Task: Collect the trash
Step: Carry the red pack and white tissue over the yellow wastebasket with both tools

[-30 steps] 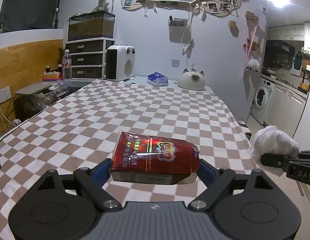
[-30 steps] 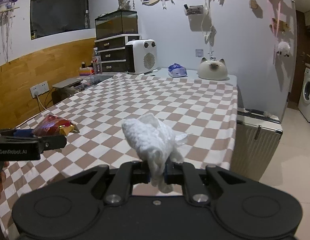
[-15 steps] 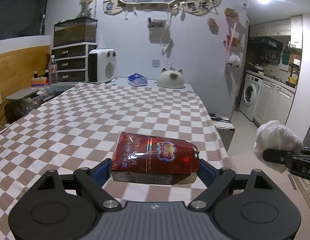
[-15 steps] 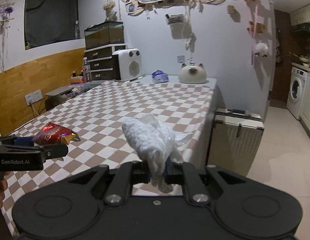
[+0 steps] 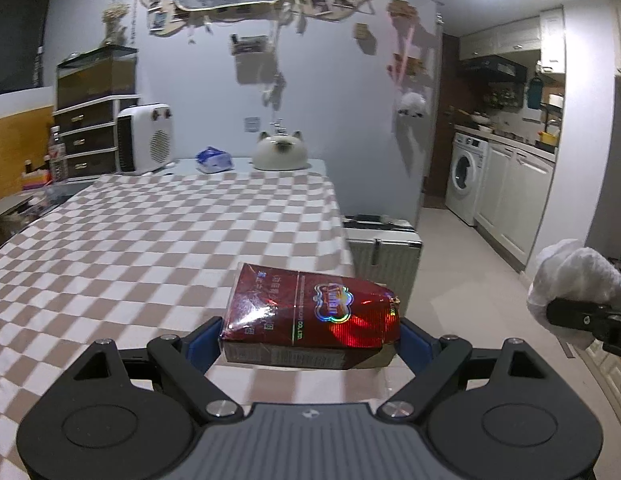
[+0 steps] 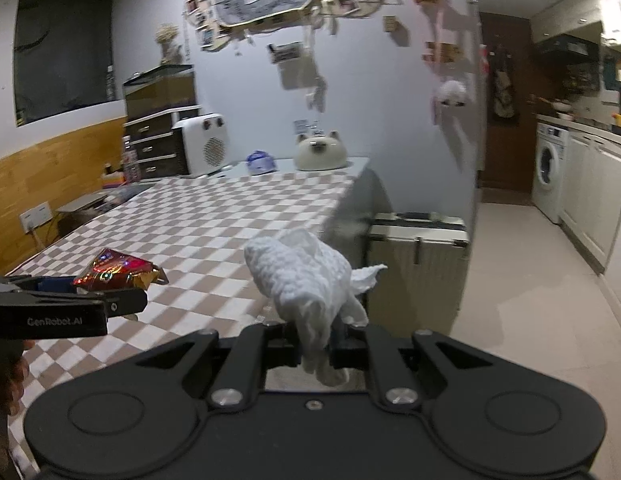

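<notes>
Checked brown-and-white cloth covers the long table (image 5: 150, 248), which runs back to a grey wall hung with photos; a white fan heater (image 5: 144, 138) and a cat-shaped pot (image 5: 279, 154) stand at its far end. Past the table's right edge a ribbed metal suitcase (image 5: 384, 254) sits on a pale tiled floor (image 6: 522, 292), with a washing machine (image 5: 464, 184) and white cabinets further back.

Both pieces of trash are already off the table. The left gripper (image 5: 310, 332) holds a red foil packet (image 5: 314, 312) crosswise, long axis running from one blue pad to the other, so the jaws stand wide yet are clamped on its two short ends. The packet hangs above the table's near right corner. The right gripper (image 6: 316, 342) has its jaws pinched almost together on a wad of white tissue (image 6: 306, 284), which sticks up and forward from the fingertips, over the gap between table and suitcase.

Seen from the left camera, the tissue is off to the right, at about the packet's height and well apart from it; the two hands travel side by side. No bin shows in either view, so which hand is nearer to it cannot be told. The open floor to the right seems the likely way.
</notes>
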Demonstrator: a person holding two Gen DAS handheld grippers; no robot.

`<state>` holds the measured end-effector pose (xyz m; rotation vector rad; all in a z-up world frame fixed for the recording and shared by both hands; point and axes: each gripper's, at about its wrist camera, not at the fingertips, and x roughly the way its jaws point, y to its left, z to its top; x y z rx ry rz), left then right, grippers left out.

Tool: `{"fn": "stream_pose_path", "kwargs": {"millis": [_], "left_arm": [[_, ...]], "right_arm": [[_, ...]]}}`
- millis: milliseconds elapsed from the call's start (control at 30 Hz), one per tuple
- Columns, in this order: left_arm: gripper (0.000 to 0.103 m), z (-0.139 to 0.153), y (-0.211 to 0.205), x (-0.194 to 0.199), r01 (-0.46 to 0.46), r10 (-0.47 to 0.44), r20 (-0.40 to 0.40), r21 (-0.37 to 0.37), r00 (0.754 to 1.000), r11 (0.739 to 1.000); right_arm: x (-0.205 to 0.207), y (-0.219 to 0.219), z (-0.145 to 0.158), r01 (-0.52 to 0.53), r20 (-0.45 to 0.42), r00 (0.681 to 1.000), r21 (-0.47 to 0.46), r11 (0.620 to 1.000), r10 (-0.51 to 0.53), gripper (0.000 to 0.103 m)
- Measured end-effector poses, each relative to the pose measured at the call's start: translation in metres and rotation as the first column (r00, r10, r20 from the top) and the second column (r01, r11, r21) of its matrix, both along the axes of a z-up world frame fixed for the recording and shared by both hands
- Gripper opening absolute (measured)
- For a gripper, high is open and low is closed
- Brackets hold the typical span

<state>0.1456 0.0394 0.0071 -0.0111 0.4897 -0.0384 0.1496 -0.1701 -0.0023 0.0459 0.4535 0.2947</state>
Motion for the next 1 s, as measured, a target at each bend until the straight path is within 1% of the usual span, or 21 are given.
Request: {"fn": "stream_pose_path", "kwargs": {"millis": [300, 533, 767, 1000], "left_arm": [[0.089, -0.009, -0.066, 0.005, 0.088, -0.088, -0.014, 0.004, 0.996, 0.996], [0.089, -0.031, -0.110, 0.014, 0.136, -0.136, -0.052, -0.002, 0.989, 0.991], [0.089, -0.072, -0.145, 0.032, 0.174, -0.175, -0.138, -0.017, 0.975, 0.985], [0.089, -0.131, -0.178, 0.058, 0.213, -0.213, -0.254, -0.027, 0.944, 0.977]], "right_arm": [[-0.017, -0.062, -0.009, 0.097, -0.006, 0.995, 0.005, 0.995, -0.097, 0.012], [-0.023, -0.097, -0.024, 0.152, -0.031, 0.988, 0.009, 0.988, -0.152, 0.012], [-0.018, -0.125, -0.056, 0.193, -0.099, 0.976, 0.001, 0.981, -0.192, 0.012], [-0.005, -0.145, -0.102, 0.226, -0.197, 0.955, -0.006, 0.974, -0.223, 0.012]]}}
